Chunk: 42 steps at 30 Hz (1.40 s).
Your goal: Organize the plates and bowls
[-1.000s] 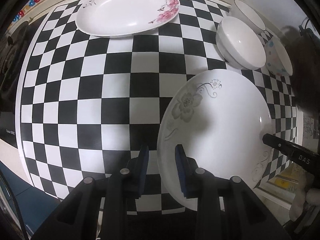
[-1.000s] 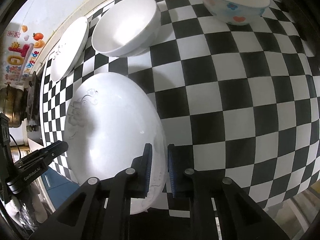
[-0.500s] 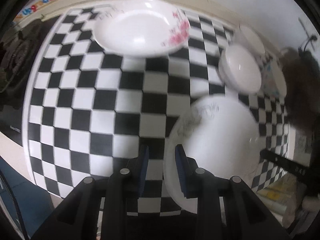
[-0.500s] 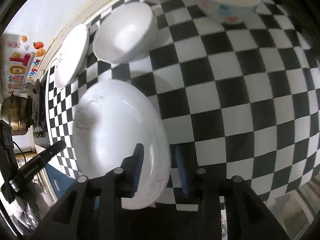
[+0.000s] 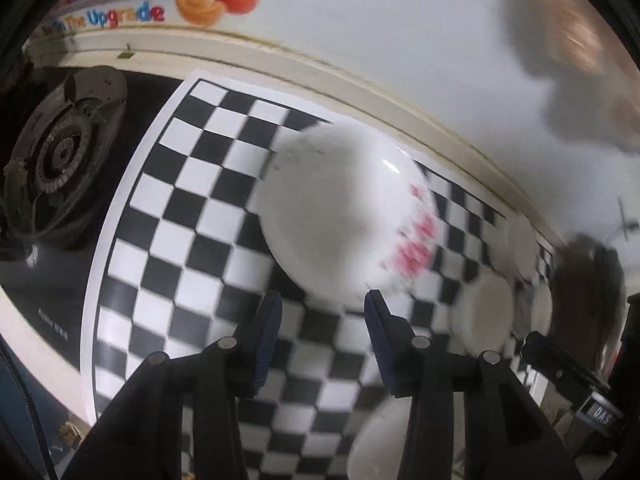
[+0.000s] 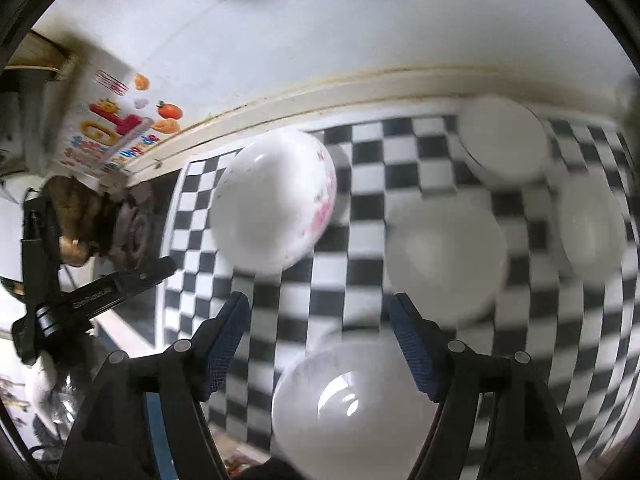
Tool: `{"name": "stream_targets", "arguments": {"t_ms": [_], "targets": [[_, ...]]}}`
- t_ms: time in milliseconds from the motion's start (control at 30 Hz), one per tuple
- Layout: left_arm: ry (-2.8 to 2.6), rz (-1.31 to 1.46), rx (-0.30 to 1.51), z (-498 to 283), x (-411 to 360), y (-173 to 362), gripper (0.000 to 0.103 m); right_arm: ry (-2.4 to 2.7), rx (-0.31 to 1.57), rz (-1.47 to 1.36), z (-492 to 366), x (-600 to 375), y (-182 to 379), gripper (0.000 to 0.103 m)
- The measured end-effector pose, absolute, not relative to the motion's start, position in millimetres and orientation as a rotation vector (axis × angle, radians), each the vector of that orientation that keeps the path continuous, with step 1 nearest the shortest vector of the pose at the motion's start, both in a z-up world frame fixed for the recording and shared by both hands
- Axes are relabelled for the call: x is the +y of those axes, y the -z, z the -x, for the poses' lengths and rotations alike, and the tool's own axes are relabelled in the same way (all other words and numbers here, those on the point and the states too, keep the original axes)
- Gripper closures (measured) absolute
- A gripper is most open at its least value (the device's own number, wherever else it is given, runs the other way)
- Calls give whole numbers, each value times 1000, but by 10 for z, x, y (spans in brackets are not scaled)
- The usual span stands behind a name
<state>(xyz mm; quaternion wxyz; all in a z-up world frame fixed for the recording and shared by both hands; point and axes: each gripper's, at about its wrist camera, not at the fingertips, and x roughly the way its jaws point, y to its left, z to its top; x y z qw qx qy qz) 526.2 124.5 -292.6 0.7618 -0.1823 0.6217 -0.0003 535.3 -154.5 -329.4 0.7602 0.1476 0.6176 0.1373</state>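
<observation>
A: Plates: we see the pink-flowered plate (image 5: 344, 220) near the checkered counter's (image 5: 180, 216) back edge, the grey-patterned plate (image 6: 348, 400) at its front edge.
B: Left gripper (image 5: 323, 312) and right gripper (image 6: 320, 312) have both just been opening; nothing held. Bowls (image 6: 444, 256) toward the right end, blurred.

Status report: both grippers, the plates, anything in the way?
Left gripper and right gripper just opened, empty. Grey-flower plate released on checkered mat. Pink-flower plate ahead, path clear.
</observation>
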Motion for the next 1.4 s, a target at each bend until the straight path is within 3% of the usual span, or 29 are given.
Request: {"name": "stream_targets", "arguments": {"t_ms": [400,467,567,600,667,767,1400], "targets": [[7,406,1534,-6225,1531,3970,64,-296,1575,-340,-6776,-1147,4420,32],[22,388,1551,-6291,1478,4063,65,-293,1599,-330,-6888,-1120,4550,37],[52,348,1540,-6339,1392,4071,81,-294,1642,-322,-7004,-1082,4730,51],[57,334,1543,-6347,1363,4075,80,-292,1658,-323,-7031,-1077,4791,54],[65,336,1533,-6353,1344,4078,81,-307,1688,-344,-7052,-1057,4894,73],[76,320,1509,-6321,1313,4061,82,-303,1705,-356,-7057,-1056,4967,83],[86,311,1415,-5854,1247,3617,82,-328,1608,-367,-6793,-1185,4590,88]]}}
